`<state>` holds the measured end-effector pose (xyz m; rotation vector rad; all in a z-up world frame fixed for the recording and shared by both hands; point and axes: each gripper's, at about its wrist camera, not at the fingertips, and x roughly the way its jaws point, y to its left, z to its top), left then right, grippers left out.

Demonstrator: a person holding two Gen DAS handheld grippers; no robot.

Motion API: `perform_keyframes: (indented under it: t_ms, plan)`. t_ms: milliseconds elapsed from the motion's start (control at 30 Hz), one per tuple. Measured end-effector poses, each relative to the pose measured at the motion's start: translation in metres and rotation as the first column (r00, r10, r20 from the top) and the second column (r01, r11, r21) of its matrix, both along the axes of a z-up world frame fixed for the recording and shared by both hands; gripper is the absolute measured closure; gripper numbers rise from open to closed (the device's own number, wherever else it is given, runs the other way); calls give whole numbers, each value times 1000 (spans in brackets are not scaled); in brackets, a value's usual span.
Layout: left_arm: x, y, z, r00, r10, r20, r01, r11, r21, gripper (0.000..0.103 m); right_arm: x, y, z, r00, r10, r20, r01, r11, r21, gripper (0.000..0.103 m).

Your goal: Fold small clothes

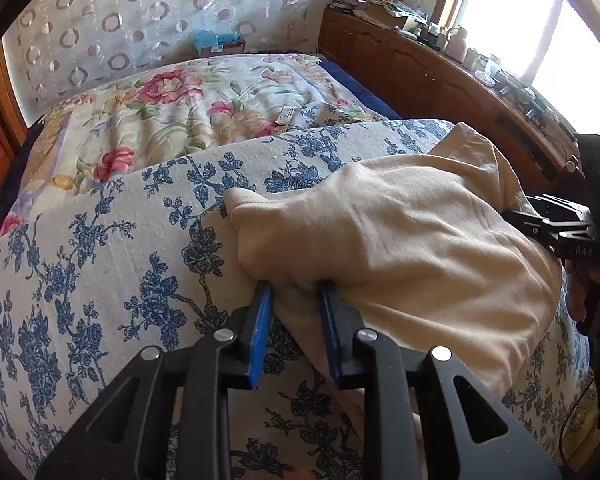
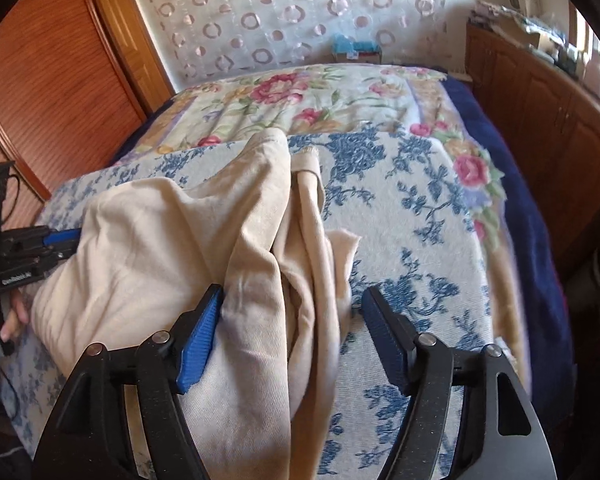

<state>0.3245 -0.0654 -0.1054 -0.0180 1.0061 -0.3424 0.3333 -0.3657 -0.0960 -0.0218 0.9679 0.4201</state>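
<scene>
A soft cream garment (image 1: pixel 400 240) lies bunched on the blue-flowered bedspread (image 1: pixel 100 260). The left tongs (image 1: pixel 296 292) pinch its near edge; the right tongs (image 2: pixel 292 304) gape wide over its twill folds. Only the right view shows the wooden door (image 2: pixel 52 80)

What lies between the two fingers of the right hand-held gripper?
In the right wrist view, the right hand-held gripper stands open, and bunched folds of the cream garment lie between its fingers, over the blue-flowered cover.
</scene>
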Motion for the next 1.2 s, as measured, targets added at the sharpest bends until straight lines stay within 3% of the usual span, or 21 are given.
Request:
perform_keyframes:
  t_ms: [100,167,367,500,667,867,1033,1100,1200]
  plan:
    - [1,2,1,999,-5,-35,4,999,-38,81,-2,7,0,999,36,7,-36,999,-10,37]
    - [-2,2,1,998,-20,-57,15,997,-80,81,-7,14,-1,998,64,13,-64,998,-14,52]
    - [-3,-3,4,997,-9,-79,4,998,-64,81,-10,19,-3,995,96,29,-96,995,-4,68]
    - [-5,0,4,997,-1,-80,-3,999,-50,79,-11,20,-4,994,99,37,-98,995,-10,68]
    - [-10,11,1,997,12,-80,-19,996,-92,78,-11,21,-4,994,100,46,-100,995,-11,68]
    - [2,1,2,996,31,-80,-36,998,-58,78,-12,19,-5,994,100,49,-100,995,-4,68]
    - [10,-9,1,997,32,-64,-34,999,-31,78,-15,21,-1,991,125,57,-125,992,-3,79]
    - [9,-13,1,997,-11,-73,6,998,-69,89,-17,21,0,990,126,64,-127,992,1,81]
    - [4,-12,5,999,-22,-44,18,996,-85,95,-22,21,5,989,122,87,-123,992,16,84]
